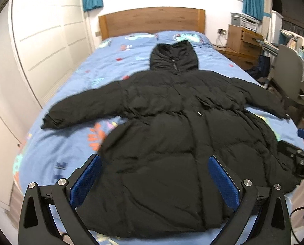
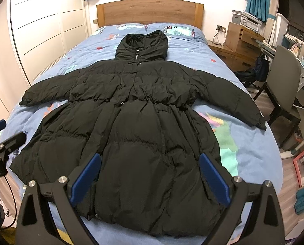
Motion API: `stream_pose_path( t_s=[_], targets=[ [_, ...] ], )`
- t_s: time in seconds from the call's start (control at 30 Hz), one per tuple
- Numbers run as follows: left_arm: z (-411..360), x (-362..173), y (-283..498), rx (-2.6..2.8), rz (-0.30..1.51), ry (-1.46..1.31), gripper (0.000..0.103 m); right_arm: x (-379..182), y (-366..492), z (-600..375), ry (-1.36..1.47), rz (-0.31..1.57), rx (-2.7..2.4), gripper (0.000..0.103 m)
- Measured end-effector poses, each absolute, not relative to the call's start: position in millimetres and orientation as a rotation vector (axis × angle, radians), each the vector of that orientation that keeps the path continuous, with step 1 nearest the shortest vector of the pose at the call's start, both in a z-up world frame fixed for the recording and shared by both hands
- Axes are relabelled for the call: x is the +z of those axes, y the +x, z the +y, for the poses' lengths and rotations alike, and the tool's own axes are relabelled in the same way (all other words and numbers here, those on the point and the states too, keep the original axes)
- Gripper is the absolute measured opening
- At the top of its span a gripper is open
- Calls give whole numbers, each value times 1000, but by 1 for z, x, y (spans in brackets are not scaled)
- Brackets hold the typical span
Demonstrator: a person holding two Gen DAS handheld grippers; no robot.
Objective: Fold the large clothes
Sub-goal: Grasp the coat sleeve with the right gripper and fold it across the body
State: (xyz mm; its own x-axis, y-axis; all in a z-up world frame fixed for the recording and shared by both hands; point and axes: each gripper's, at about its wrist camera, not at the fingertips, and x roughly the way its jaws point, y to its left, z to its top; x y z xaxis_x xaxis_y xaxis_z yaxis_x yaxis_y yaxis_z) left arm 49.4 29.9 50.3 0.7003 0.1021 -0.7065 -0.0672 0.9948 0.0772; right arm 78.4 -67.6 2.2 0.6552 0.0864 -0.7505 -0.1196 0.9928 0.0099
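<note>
Blue patterned bed (image 2: 243,143): black hooded puffer coat (image 2: 147,122) spread flat; left gripper (image 1: 155,175), right gripper (image 2: 149,173) jaws wide, empty; hem partly hidden.

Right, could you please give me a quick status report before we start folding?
Left gripper open, right gripper open, both above the hem. Black puffer coat flat on the bed, sleeves spread, hood toward the headboard. Nothing on top of it.

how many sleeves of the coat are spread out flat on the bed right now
2. One sleeve stretches out toward the wardrobe side of the bed; the other sleeve reaches toward the desk side. Neither is folded in yet.
</note>
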Motion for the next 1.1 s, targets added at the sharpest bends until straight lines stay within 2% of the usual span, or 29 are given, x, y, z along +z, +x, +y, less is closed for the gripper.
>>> stream_pose_path(
  t_s=[0.27, 0.5, 0.7, 0.87, 1.1],
  targets=[
    [93, 98, 89, 255, 714, 118, 102, 8, 122, -111, 71, 834, 51, 98],
    [139, 138, 154, 337, 678, 88, 102, -12, 174, -186, 219, 840, -80, 98],
    [141, 120, 200, 337, 712, 17, 102, -59, 226, -274, 357, 878, -261, 98],
    [128, 82, 235, 329, 783, -5, 102, -120, 252, -345, 610, 905, -328, 98],
    [115, 51, 263, 321, 843, 8, 102, -170, 277, -412, 897, 822, -341, 97]
  ],
)
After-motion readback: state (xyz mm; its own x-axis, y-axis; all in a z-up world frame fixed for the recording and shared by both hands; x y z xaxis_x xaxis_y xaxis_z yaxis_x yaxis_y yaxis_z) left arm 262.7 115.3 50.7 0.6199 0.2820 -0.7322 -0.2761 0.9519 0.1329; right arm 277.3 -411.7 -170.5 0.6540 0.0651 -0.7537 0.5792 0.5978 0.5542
